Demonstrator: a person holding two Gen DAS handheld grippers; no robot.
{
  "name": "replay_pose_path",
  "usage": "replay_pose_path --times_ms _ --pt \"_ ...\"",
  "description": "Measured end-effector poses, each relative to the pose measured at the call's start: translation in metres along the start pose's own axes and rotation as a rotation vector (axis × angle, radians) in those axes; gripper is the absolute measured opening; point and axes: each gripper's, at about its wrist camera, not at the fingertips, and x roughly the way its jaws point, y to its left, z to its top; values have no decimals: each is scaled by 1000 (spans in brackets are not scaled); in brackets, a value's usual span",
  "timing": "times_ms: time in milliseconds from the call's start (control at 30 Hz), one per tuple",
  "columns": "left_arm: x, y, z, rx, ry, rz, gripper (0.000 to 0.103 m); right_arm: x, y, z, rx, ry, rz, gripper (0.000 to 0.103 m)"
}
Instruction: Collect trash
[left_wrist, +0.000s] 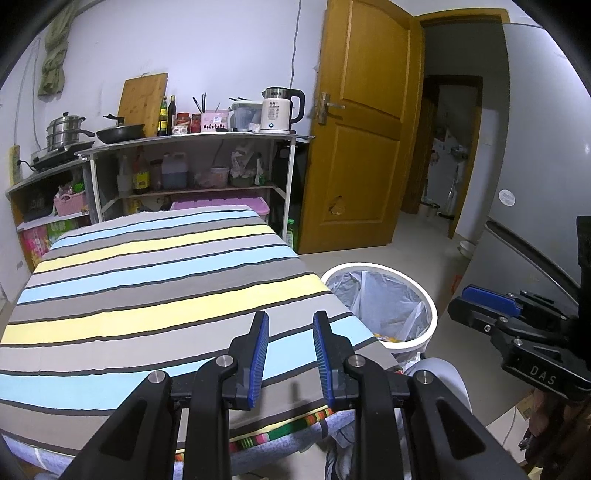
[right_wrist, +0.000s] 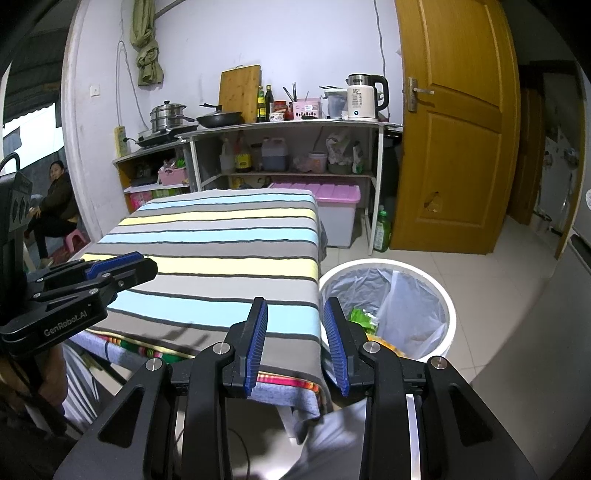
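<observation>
A white round trash bin (left_wrist: 430, 302) (right_wrist: 451, 306) lined with a clear bag stands on the floor at the right side of the table. Inside it lie a green wrapper (right_wrist: 364, 318) and some orange scraps (right_wrist: 388, 341). The table wears a striped cloth (left_wrist: 147, 288) (right_wrist: 221, 258) with nothing lying on it. My left gripper (left_wrist: 291, 317) hovers over the cloth's near right corner, open, with nothing between its blue pads. My right gripper (right_wrist: 295, 306) hangs over the table edge beside the bin, open and empty. Each gripper also shows in the other's view, the right gripper (left_wrist: 476, 299) and the left gripper (right_wrist: 122, 266).
Behind the table stands a shelf unit (right_wrist: 280, 127) with pots, bottles and a kettle (right_wrist: 364, 98). A pink-lidded storage box (right_wrist: 332, 206) and a green bottle (right_wrist: 382, 229) sit beneath it. An open wooden door (right_wrist: 458, 147) is at right, a fridge (left_wrist: 535, 147) further right. A person (right_wrist: 55, 206) sits at far left.
</observation>
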Motion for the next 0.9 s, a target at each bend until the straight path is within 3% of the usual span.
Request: replay_pose_path --times_ms 900 --pt "5 -6 -6 28 0 41 24 6 7 -4 -1 8 3 33"
